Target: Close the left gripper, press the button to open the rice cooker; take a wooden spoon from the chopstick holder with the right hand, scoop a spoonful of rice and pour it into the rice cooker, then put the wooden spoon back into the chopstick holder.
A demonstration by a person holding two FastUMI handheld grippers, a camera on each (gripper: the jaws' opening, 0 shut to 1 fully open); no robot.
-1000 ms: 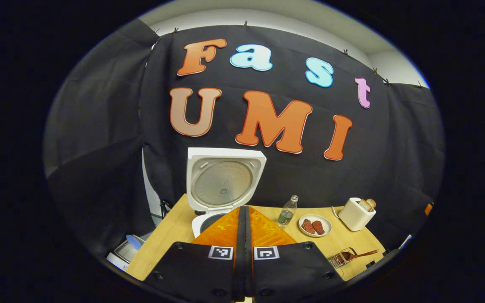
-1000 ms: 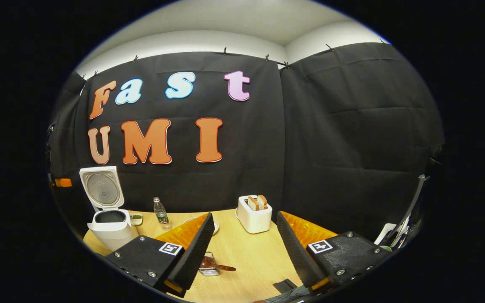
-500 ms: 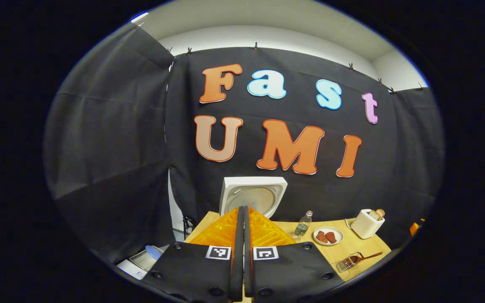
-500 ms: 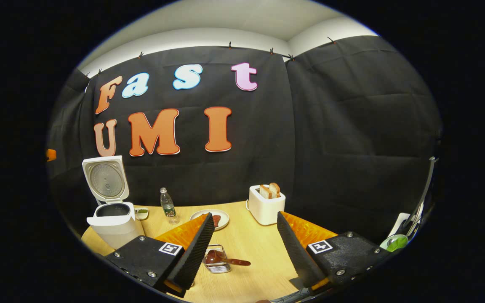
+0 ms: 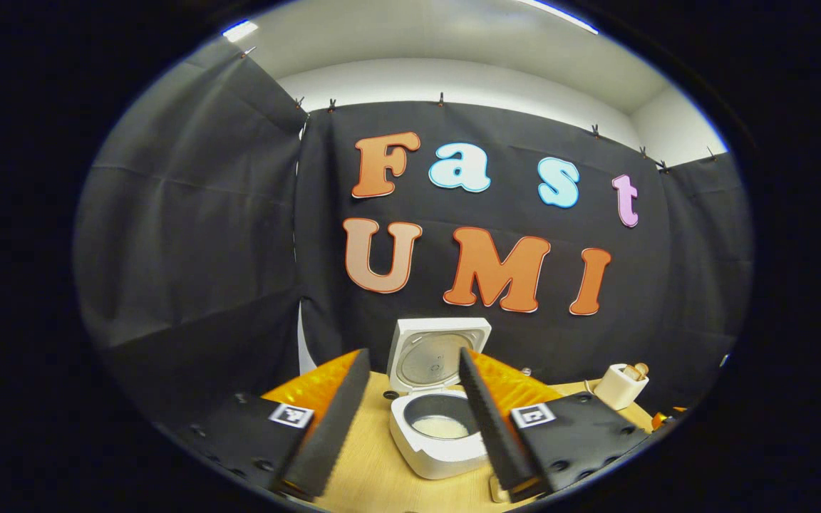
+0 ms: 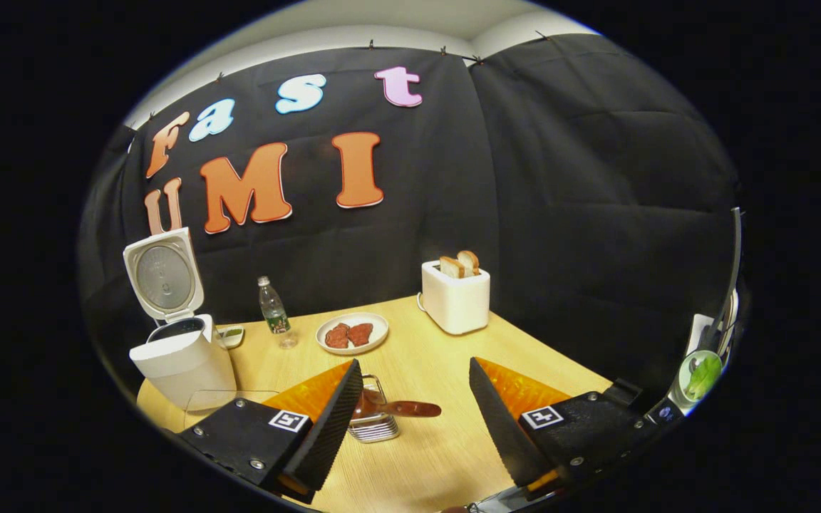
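Wooden tabletop [image 6: 446, 356] carries everything I need. My right gripper [image 6: 410, 399] hangs released above the chopstick holder [image 6: 373, 420]; the wooden spoon [image 6: 396, 408] lies across its rim, handle pointing away from the rice cooker [image 6: 182, 360]. A careless grab could tip the holder, I judge. My left gripper [image 5: 410, 406] is released too, framing the lid-up cooker.

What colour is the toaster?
White. The toaster, with bread sticking out of it, shows best in the right gripper view.
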